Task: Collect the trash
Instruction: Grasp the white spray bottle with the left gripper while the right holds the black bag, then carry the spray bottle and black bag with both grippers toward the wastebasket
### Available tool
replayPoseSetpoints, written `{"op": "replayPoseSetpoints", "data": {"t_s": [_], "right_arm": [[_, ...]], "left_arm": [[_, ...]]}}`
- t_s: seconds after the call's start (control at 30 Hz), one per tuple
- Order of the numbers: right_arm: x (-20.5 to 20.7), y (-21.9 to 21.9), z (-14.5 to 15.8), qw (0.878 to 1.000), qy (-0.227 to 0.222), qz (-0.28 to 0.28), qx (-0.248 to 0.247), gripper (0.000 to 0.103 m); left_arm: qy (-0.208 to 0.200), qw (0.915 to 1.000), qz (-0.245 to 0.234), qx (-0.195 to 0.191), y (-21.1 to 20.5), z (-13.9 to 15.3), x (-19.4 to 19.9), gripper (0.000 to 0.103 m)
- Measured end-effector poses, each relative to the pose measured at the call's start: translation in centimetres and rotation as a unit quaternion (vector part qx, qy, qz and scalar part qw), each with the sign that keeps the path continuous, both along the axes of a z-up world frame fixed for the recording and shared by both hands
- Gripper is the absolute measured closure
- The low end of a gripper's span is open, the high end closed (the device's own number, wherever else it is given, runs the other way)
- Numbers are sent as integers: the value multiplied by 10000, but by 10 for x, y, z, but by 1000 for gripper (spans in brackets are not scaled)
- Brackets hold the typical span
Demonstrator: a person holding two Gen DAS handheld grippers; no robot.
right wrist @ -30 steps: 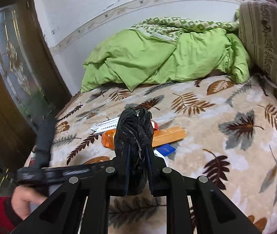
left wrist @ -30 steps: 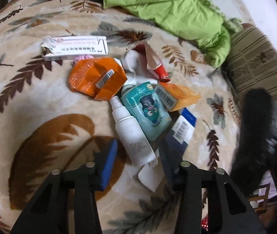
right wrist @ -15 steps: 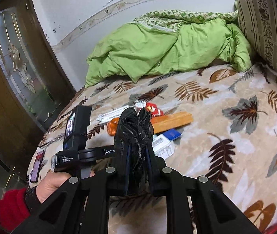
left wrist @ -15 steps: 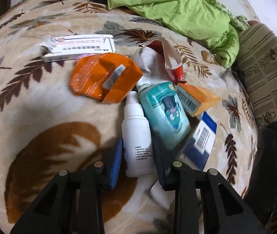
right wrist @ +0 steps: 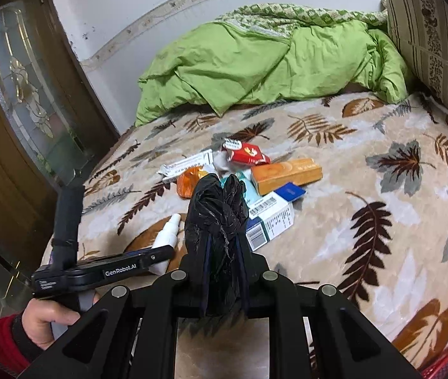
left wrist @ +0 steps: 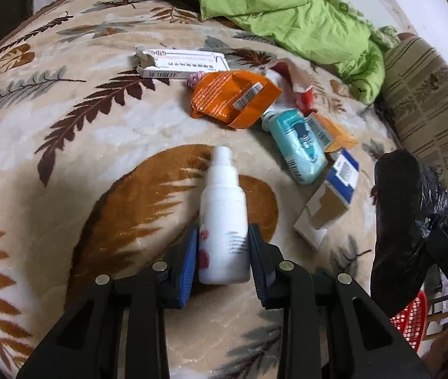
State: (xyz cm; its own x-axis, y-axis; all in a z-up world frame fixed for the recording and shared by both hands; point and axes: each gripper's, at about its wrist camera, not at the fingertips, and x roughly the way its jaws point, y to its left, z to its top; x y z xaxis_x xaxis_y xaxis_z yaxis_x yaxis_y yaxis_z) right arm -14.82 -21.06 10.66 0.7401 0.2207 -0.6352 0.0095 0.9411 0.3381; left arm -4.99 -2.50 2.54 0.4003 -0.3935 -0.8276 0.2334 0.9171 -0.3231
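The left gripper [left wrist: 223, 254] is clamping its fingers on the white spray bottle [left wrist: 223, 221] at lower centre, over the leaf-patterned bed blanket [left wrist: 66, 158]. The right gripper [right wrist: 224, 252] is pinching the black trash bag [right wrist: 216, 221]; a green quilt [right wrist: 255, 63] is lying along the wall.

Glossy plastic bottle [left wrist: 224, 218] — plush blanket [left wrist: 66, 145].

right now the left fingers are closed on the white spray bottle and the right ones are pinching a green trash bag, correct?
Not quite: the bag is black, not green. The right wrist view shows the right gripper pinching a bunched black trash bag. The rest holds: the left gripper has its fingers closed on the white spray bottle.
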Motion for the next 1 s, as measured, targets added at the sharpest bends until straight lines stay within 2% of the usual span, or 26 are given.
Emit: {"op": "replayPoseSetpoints", "data": {"t_s": [0.17, 0.33, 0.43, 0.7, 0.8, 1.0], "right_arm": [[3, 9, -12, 9998, 78, -114, -147, 87], [4, 10, -20, 9996, 142, -147, -181, 87], [3, 9, -22, 9996, 143, -186, -159, 87], [2, 11, -21, 9996, 64, -168, -201, 87], [3, 11, -22, 9996, 86, -175, -190, 87], [1, 9, -22, 9995, 87, -225, -180, 87]], "left_arm": [[-504, 9984, -38, 251, -7, -2, -7, 74], [-702, 9973, 179, 126, 2, 5, -11, 74], [-957, 9949, 292, 101, 9, 16, -23, 74], [-1926, 9798, 188, 511, 5, 46, -72, 74], [-1950, 9788, 164, 604, 2, 46, -71, 74], [-1888, 9803, 169, 549, 4, 43, -69, 74]]}}
